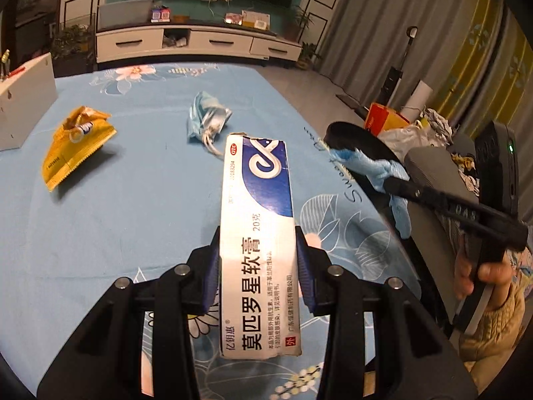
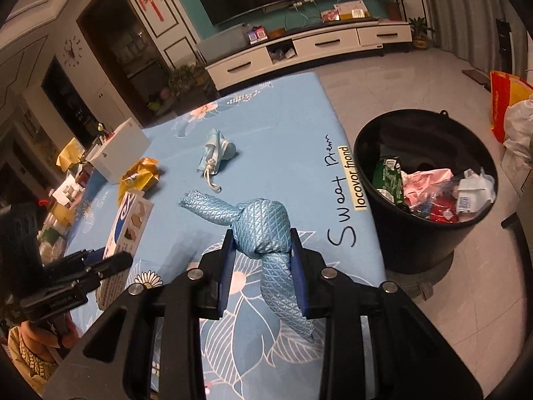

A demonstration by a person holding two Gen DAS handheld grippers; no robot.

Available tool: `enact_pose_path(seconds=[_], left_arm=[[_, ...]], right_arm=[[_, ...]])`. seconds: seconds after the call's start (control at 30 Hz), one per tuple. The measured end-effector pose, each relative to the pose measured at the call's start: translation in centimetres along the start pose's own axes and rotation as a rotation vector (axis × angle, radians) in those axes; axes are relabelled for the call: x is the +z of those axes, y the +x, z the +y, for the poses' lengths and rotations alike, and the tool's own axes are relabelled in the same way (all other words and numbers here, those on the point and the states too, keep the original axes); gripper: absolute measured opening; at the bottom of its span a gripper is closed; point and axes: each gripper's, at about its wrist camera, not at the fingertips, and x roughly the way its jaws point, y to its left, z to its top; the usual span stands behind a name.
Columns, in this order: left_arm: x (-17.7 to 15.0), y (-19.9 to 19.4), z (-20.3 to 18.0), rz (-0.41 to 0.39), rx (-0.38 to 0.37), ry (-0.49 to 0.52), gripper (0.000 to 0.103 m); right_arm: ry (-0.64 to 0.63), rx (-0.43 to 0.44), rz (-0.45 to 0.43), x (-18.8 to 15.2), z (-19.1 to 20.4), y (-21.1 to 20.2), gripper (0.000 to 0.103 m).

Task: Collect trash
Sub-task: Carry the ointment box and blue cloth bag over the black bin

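Blue-padded left tongs (image 1: 258,266) clamp the ointment box (image 1: 258,243); right tongs (image 2: 263,260) pinch knotted cloth (image 2: 266,233) (table edge near).

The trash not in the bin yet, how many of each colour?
Blue: 2, the knotted blue cloth in the right fingers and the crumpled blue mask.
Yellow: 1, the yellow wrapper.
White and blue: 1, the ointment box in the left fingers.
Total: 4.

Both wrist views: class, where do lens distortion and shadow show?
Left wrist view: straight TV cabinet bows, corners vignette black, yellow wrapper casts a soft shadow. Right wrist view: curtains curve, bin interior is dim.
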Motion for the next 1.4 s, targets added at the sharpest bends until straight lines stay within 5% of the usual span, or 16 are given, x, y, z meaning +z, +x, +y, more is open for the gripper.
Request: enact_pose_path(seconds=[0.57, 0.97, 1.4], left_arm=[[1.7, 0.1, -5.4, -0.017, -0.021, 0.082, 0.04], [5.2, 3.3, -10.9, -0.021, -0.081, 0.176, 0.041], [10.3, 10.0, -17.8, 0.0, -0.151, 0.271, 0.041]], right_arm=[[0.134, -0.04, -0.113, -1.1, -6.4, -4.6, 0.032], [0.289, -0.117, -0.223, -1.3, -13.6, -7.5, 0.032], [0.345, -0.172, -0.235, 1.2, -16.9, -5.1, 0.032]])
